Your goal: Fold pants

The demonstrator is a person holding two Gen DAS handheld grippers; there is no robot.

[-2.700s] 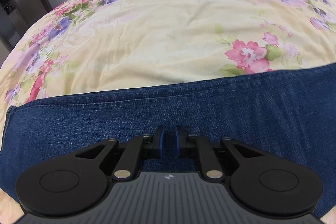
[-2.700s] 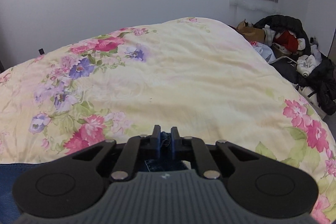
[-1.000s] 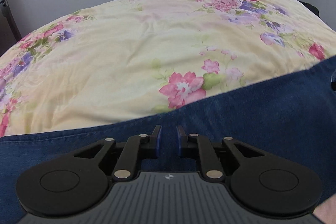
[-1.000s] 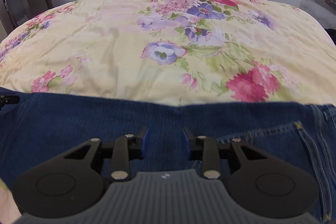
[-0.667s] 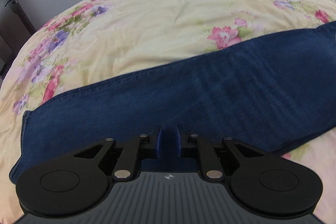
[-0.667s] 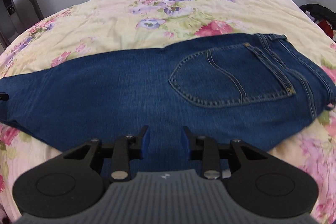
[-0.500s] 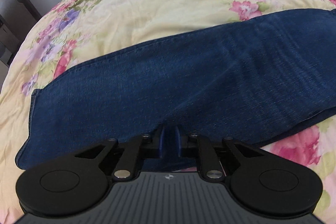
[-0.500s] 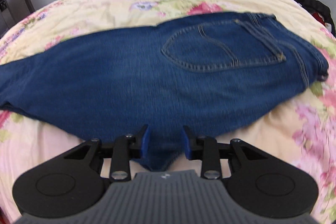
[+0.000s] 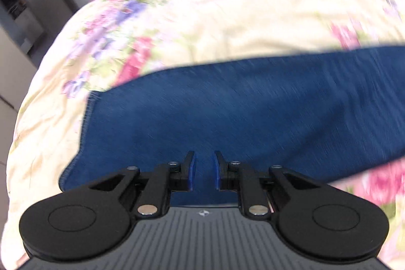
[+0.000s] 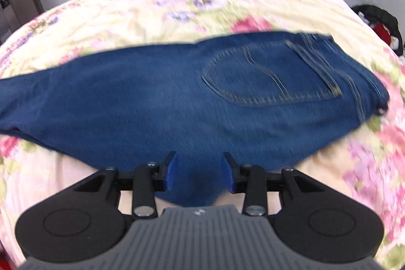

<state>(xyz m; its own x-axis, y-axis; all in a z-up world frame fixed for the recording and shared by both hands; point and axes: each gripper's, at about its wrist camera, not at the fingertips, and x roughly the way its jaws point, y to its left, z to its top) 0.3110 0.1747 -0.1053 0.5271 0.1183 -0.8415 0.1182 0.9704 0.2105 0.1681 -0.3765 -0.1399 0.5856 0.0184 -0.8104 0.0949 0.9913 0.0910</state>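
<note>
While the blue jeans (image 9: pixel 227 118) lie stretched lengthwise across the floral bedspread (image 9: pixel 240 17), already doubled leg over leg, the step in hand looks like the pause between folds: the lengthwise fold is laid down and the crosswise fold has yet to begin. Starting at the left, the hem end (image 9: pixel 86 118) of the legs sits toward the left edge of the bed, its stitched cuff line lying flat on the cover, and the left gripper (image 9: pixel 204 172) hangs over the near edge of the denim with its blue pads (image 9: pixel 191 173) a narrow gap apart; cloth shows in that gap, but the picture is smeared with motion and I judge the pads are not pinching it, only hovering above. Moving rightward along the garment, the right gripper (image 10: pixel 199 175) hovers over the seat area, where a point of denim runs toward the camera between the jaws; those jaws have just been opening and now stand spread, clear of the fabric on both sides. Farther right lie the back pocket (image 10: pixel 265 77) and the waistband (image 10: pixel 359 92), flat and facing up near the right side of the bed. The next move, as I read it, calls for the left tongs to reach the hem, pinch both layers together, and carry them over toward the waistband, keeping the edges squared.
</note>
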